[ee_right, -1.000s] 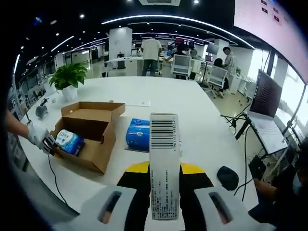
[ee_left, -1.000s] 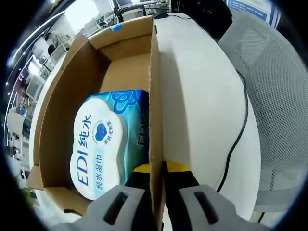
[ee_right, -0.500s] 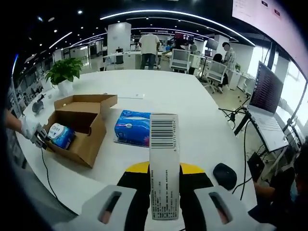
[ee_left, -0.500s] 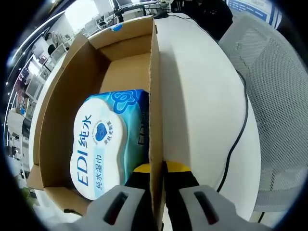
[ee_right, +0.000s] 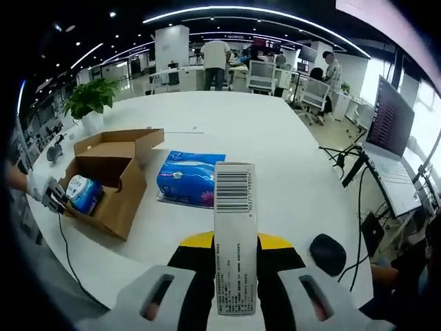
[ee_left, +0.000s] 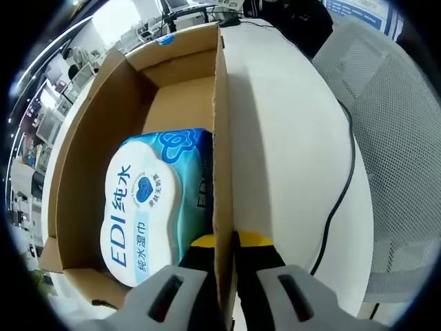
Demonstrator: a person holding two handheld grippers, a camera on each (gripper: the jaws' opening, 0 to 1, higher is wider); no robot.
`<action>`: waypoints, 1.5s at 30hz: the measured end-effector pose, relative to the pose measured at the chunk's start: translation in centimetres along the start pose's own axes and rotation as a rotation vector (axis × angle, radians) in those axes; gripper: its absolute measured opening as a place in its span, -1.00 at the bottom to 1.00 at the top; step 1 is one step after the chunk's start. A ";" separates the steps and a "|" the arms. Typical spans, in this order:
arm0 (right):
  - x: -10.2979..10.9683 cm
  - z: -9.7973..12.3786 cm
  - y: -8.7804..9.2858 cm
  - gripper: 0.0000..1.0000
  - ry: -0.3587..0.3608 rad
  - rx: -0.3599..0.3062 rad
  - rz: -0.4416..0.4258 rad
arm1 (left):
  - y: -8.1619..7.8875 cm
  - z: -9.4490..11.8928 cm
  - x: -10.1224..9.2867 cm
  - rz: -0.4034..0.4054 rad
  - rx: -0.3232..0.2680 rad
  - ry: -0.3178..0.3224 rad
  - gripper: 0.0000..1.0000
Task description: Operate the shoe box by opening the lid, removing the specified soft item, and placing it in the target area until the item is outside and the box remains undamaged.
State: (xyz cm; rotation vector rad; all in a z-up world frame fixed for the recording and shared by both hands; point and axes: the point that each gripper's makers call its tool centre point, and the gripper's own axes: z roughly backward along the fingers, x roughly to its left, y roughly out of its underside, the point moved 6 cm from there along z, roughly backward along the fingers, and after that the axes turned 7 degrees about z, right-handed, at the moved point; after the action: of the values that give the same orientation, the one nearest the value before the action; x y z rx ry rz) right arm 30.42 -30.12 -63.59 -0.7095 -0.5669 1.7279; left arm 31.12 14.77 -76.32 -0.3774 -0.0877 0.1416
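Observation:
The open cardboard shoe box (ee_left: 103, 110) holds a blue-and-white wet-wipes pack (ee_left: 145, 207) printed "EDI". My left gripper (ee_left: 224, 248) is shut on the box's right side wall (ee_left: 222, 138), one jaw inside and one outside. In the right gripper view the same box (ee_right: 110, 172) sits at the left of a white table (ee_right: 234, 131), with the left gripper (ee_right: 54, 201) and a gloved hand at its near corner. My right gripper (ee_right: 234, 248) is shut on a white flat pack with a barcode (ee_right: 234, 227), held above the table. A blue soft pack (ee_right: 189, 178) lies on the table right of the box.
A black mouse (ee_right: 327, 254) lies at the table's right. A black cable (ee_left: 341, 179) runs along the table edge beside a mesh chair (ee_left: 403, 152). A potted plant (ee_right: 88, 103) stands at the far left. A laptop (ee_right: 393, 138) and people stand farther off.
The right gripper's view has shifted, so the box and blue pack sit a little further left and closer. The left gripper keeps its hold on the box wall, unmoved.

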 end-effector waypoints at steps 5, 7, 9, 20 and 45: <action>-0.2 -1.1 0.0 -0.64 -0.005 0.020 0.010 | 0.0 -0.1 0.0 0.002 0.000 -0.002 -0.97; -0.3 -1.6 0.0 -0.64 -0.007 0.027 0.011 | -0.1 0.0 0.0 0.004 0.000 -0.001 -0.97; -0.5 -2.2 0.1 -0.64 -0.010 0.039 0.008 | -0.1 -0.1 0.0 0.004 0.000 -0.001 -0.97; -0.9 -3.9 2.1 -0.64 -0.018 0.063 -0.063 | -0.1 -0.1 -0.2 0.002 0.000 -0.002 -0.97; -1.1 -6.3 4.3 -0.64 -0.048 0.142 -0.113 | -0.1 0.0 -0.1 0.002 0.000 -0.003 -0.97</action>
State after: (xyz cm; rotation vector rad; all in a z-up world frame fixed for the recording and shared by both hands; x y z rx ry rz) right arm 32.14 -32.17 -70.81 -0.5268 -0.5019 1.6647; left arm 31.01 14.68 -76.33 -0.3769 -0.0906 0.1438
